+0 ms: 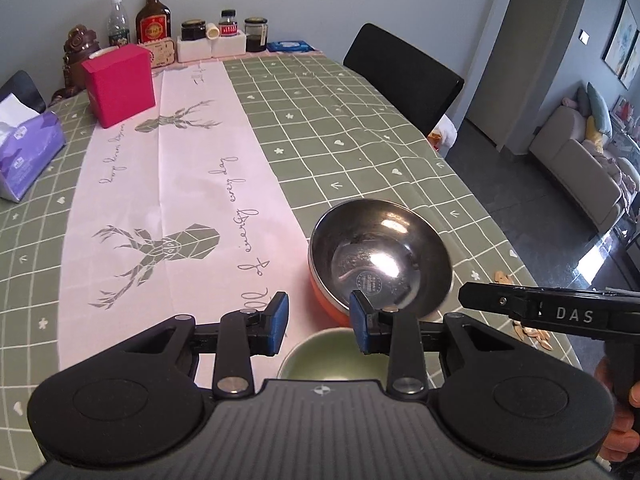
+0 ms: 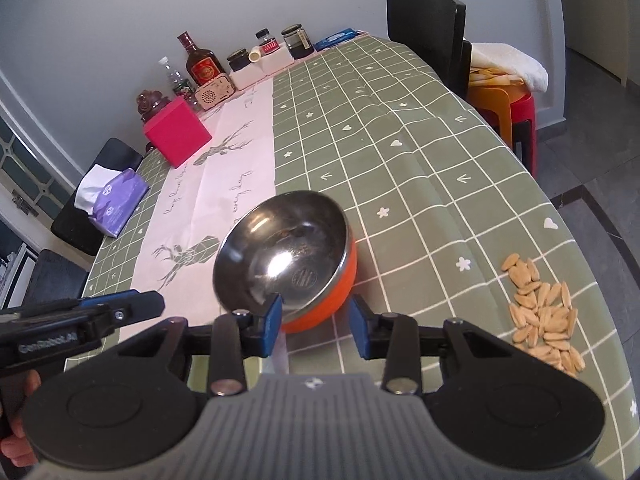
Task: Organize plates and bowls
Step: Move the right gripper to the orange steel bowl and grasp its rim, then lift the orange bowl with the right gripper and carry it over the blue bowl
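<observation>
The left claw (image 1: 318, 322) points down over the desk (image 1: 360, 120), its blue pads partly apart and gripping nothing. Just below it, at the near edge of its view, sits a pale green bowl (image 1: 328, 354), partly hidden by the claw's body. Just beyond the claw's right pad is a steel bowl with an orange outside (image 1: 380, 256), tilted so its shiny inside faces the camera.

The right claw (image 2: 314, 324) is also partly open. The near edge of the orange bowl (image 2: 288, 264) sits between its pads; the left pad is right at the rim, the right pad stands clear, so there is no grip yet.

Further right of this claw lies a scatter of pale seeds (image 2: 544, 312). Far beyond both claws, a red box (image 1: 120, 84), a tissue pack (image 1: 28, 156) and bottles (image 1: 152, 12) stand by the wall.

The step in hand looks like picking up the orange bowl. The next move probably calls for closing the right claw on its rim, then nesting it with the green bowl.
</observation>
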Demonstrator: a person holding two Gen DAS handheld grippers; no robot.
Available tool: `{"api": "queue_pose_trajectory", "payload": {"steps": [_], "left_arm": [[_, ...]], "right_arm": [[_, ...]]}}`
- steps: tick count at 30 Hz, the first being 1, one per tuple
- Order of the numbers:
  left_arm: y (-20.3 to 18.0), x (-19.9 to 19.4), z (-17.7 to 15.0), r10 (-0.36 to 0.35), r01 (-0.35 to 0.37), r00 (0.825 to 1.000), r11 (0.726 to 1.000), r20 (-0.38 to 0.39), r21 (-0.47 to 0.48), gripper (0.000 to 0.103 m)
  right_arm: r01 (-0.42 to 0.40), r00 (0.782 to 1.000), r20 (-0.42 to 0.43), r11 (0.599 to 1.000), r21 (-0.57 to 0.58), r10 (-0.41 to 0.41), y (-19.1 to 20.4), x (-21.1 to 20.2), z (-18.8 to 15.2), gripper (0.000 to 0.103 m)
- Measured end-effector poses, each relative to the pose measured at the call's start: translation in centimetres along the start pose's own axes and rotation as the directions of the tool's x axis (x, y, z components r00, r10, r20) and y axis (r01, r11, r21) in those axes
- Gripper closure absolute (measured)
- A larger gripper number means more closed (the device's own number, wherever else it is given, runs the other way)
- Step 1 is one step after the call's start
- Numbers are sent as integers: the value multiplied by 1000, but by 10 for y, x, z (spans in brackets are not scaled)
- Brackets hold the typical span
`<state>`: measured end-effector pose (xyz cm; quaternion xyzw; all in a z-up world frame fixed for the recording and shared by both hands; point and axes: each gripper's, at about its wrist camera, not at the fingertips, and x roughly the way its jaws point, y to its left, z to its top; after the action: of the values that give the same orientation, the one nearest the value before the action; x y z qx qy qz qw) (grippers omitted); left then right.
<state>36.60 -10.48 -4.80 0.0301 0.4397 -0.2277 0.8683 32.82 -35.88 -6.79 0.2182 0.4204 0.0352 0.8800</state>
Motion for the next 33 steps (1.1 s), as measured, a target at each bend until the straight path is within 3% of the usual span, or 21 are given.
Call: {"api": "queue_pose_trajectory", "payload": {"steps": [6,14,17,24,33], "left_arm": [[10,30,6,-42,42,999,997,-7,-62,67],[9,57,9,-37,36,999,996,-16,-80,67],[8,65,9,-43,40,999,996,-32,-78,72],[4,70,9,-8,5,999,997,-41,-76,87],[0,66,10,8,-11,999,998,-41,-66,88]], "right_arm": [[-8,1000,-11,1000,9,8,-5,23,9,68],[-23,999,-31,999,39,24,-12,40,11,75],[-20,999,-32,999,44,22,-15,42,11,79],[-21,999,-34,998,60,24,-18,43,11,84],[-14,999,-32,998,68,16,-17,39,14,87]]}}
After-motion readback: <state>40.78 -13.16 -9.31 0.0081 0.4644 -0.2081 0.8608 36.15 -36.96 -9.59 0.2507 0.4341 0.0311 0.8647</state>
